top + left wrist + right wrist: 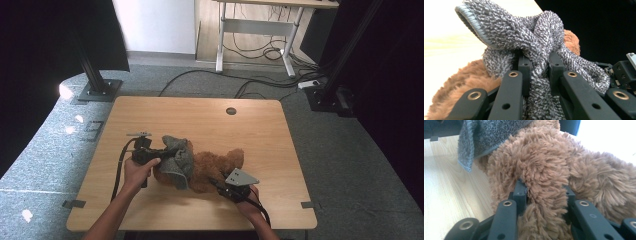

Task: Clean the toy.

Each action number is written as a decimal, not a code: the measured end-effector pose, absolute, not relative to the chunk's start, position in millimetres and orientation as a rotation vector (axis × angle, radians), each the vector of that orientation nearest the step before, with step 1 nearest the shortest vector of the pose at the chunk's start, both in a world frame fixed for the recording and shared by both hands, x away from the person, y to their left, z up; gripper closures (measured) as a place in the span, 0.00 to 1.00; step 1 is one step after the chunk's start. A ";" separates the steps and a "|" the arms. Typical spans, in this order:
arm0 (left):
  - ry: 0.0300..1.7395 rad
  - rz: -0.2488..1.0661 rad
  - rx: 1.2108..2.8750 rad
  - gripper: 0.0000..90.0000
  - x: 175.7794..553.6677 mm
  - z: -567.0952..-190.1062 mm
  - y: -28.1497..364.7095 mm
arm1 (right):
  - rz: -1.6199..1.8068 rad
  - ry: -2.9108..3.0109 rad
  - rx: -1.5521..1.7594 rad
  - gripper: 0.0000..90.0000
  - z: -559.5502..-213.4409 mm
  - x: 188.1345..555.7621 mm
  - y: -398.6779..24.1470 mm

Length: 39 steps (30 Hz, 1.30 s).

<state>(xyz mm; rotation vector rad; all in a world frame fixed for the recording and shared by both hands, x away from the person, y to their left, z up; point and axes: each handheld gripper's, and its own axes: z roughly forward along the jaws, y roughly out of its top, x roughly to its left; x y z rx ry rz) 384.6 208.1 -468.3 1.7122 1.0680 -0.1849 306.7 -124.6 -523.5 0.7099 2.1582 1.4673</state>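
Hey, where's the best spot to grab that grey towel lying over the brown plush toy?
Grip the grey towel at the bunched fold on its left end, coming from the left: there the cloth stands up off the plush toy, and the left gripper already pinches it there.

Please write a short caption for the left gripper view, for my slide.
Left gripper shut on a bunched grey towel that lies over a brown plush toy.

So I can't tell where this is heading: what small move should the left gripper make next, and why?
Probably draw the grey cloth a little further across the brown plush toy. The left gripper is shut on a bunched fold of it, the cloth covers part of the toy, and the right gripper clasps the plush, steadying it.
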 end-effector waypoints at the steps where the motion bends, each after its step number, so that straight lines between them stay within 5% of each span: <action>1: 1.062 -0.186 1.712 0.86 381.6 -471.5 207.6 | 1.468 2.149 0.714 0.65 -523.5 305.2 -124.2; 10: 1.035 -0.181 1.654 0.86 360.4 -487.4 212.9 | 1.683 2.090 0.891 0.26 -497.7 304.7 -144.9; 21: 1.017 -0.176 1.645 0.86 348.9 -490.2 214.9 | 1.672 2.114 1.220 0.15 -498.7 342.6 -143.1; 24: 1.020 -0.190 1.640 0.86 348.6 -490.3 216.4 | 1.711 2.129 1.222 0.26 -500.7 345.1 -134.1; 30: 1.009 -0.228 1.624 0.85 351.3 -483.2 215.7 | 1.745 2.126 1.156 0.66 -506.4 341.2 -139.5; 39: 0.838 -0.192 1.740 0.85 365.6 -431.7 145.1 | 1.650 2.088 1.021 0.74 -507.8 332.1 -133.4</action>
